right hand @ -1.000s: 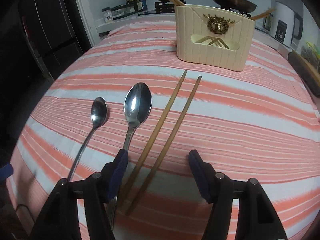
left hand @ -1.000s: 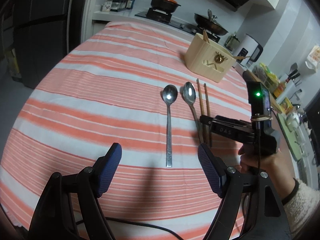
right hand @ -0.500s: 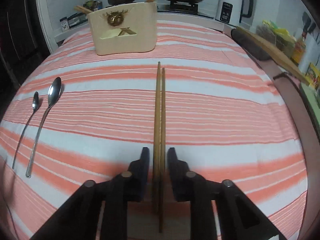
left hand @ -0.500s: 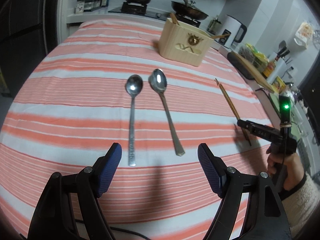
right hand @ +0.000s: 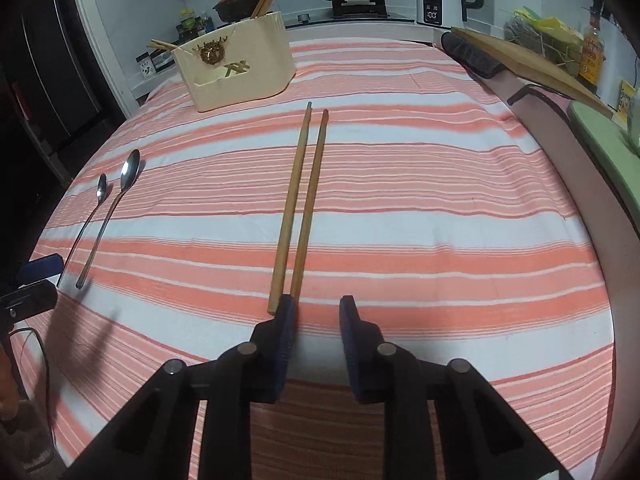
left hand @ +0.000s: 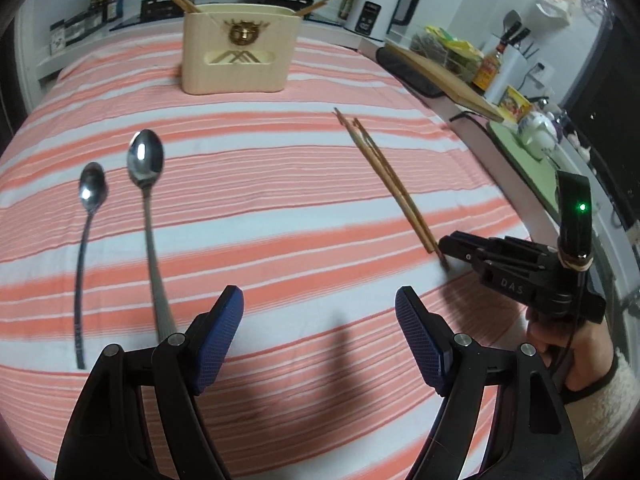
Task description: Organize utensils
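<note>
**Closing on the chopsticks, with the holder only partly filled**

Standing at the far side of the orange-and-white striped tablecloth (left hand: pixel 280 184) is the cream ribbed utensil holder (left hand: pixel 236 60) with a brass emblem and a cut-out window in its front. Brown wooden sticks lean out of its top – one set at its left end (left hand: pixel 182 0), one stick at its right end (left hand: pixel 320 2). The rest of its inside cannot be seen from either camera.

In front of the holder and off to its left lie two steel spoons, side by side, bowls towards it: the small steel spoon (left hand: pixel 86 232) further out, the larger steel spoon (left hand: pixel 148 208) nearer the holder's line. In front of the holder and to its right lies the pair of long wooden chopsticks (right hand: pixel 300 208), flat on the cloth, almost parallel, thin tips pointing towards the holder.

The right gripper (right hand: pixel 318 320), held in a hand (left hand: pixel 572 344), sits at the chopsticks' thick ends, well away from the holder. Its jaws have just been closing and stand narrow but not together – the gap between them shows only cloth, and the chopstick ends lie against the tip of the left-side finger, not between the pads.

The left gripper (left hand: pixel 320 320) hovers over bare cloth opposite the holder, jaws wide apart, holding nothing.
</note>
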`<state>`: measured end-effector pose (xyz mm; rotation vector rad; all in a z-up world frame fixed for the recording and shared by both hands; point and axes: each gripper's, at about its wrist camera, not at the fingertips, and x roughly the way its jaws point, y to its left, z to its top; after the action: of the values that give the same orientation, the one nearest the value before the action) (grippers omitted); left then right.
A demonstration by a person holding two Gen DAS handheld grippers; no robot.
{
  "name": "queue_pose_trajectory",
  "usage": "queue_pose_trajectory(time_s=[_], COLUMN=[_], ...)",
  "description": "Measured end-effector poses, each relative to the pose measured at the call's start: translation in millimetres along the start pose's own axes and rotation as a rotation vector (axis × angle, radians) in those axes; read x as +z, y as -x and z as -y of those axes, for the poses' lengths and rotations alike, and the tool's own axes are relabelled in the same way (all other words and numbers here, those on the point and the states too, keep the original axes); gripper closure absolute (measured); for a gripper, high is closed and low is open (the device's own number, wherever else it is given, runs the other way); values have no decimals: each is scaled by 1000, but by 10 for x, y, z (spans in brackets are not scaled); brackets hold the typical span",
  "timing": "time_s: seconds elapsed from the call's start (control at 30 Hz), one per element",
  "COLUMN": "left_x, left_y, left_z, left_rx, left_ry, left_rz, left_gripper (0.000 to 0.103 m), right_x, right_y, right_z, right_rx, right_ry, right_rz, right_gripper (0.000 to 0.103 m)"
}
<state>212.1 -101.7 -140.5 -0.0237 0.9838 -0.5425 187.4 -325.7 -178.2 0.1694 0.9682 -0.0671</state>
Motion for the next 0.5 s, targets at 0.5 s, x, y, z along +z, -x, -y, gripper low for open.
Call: queue_pose_trajectory(time_s=[0.5], left_x=[315], left_y=[-729], left_z=[628], left_rx=[3], left_ry=[-57], left_rz=[-28], left_gripper=[23], right_x=[-110], right_y=[75], right_z=[273], right_rx=[-70], right_ry=[-7], right_rz=[42], right_gripper=[99])
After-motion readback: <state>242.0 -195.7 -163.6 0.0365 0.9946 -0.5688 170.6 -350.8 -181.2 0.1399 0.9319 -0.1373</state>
